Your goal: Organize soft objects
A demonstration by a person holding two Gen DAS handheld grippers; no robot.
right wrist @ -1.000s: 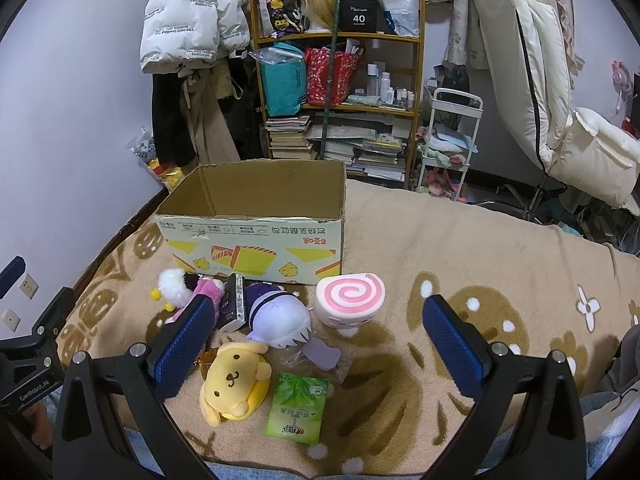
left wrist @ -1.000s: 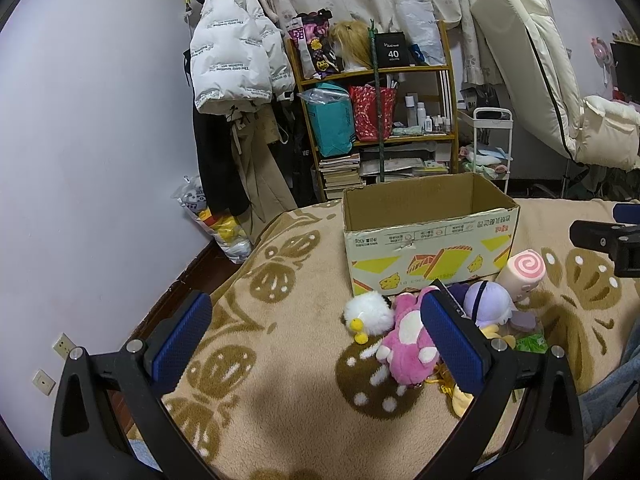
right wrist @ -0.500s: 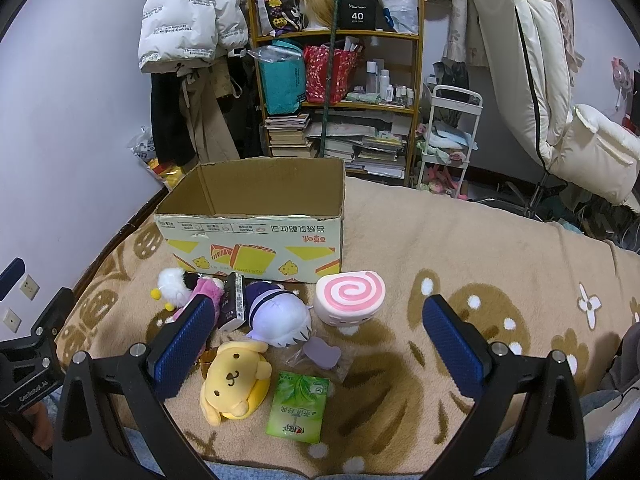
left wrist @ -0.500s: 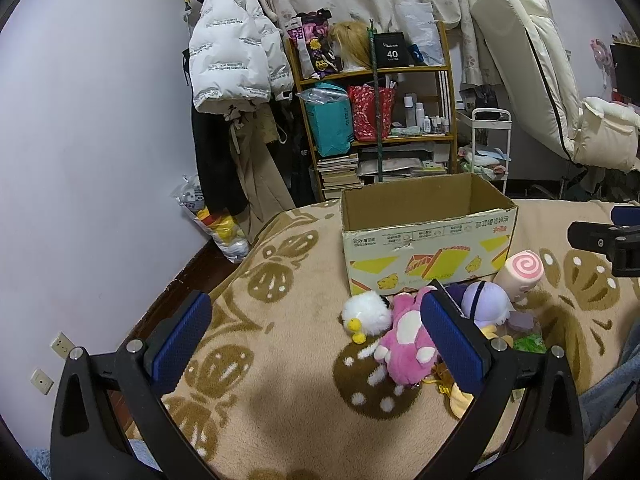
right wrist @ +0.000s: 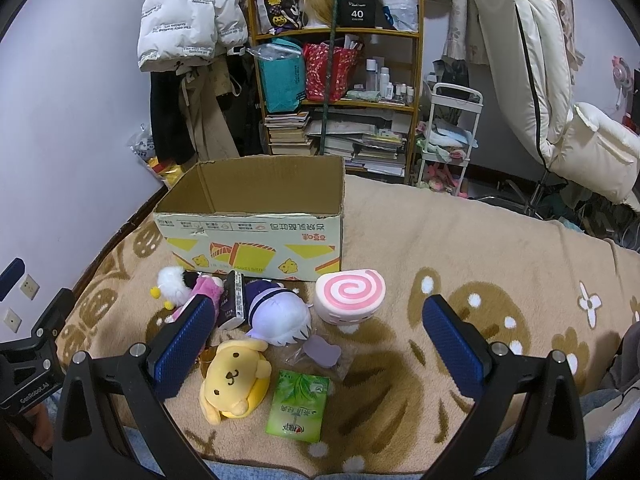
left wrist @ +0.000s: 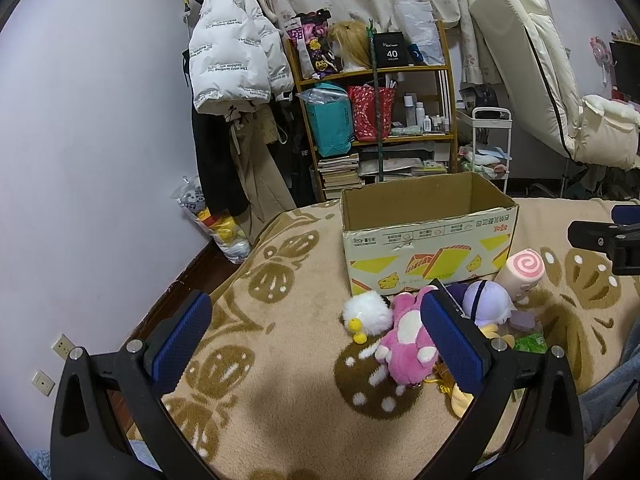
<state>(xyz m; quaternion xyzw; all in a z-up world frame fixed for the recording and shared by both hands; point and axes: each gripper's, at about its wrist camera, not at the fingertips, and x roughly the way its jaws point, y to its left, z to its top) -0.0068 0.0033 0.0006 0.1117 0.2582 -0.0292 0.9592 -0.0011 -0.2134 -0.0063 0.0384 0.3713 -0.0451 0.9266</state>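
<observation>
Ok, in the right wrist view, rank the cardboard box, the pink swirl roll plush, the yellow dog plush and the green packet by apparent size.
1. cardboard box, largest though farthest.
2. and 3. pink swirl roll plush and yellow dog plush look alike; the dog lies nearer, so unranked.
4. green packet, smallest.

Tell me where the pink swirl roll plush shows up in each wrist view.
Left wrist: pink swirl roll plush sits right of centre, by the cardboard box's right front corner.
Right wrist: the plush is at centre, before the box's right front corner.
Shared landmark: the box.
</observation>
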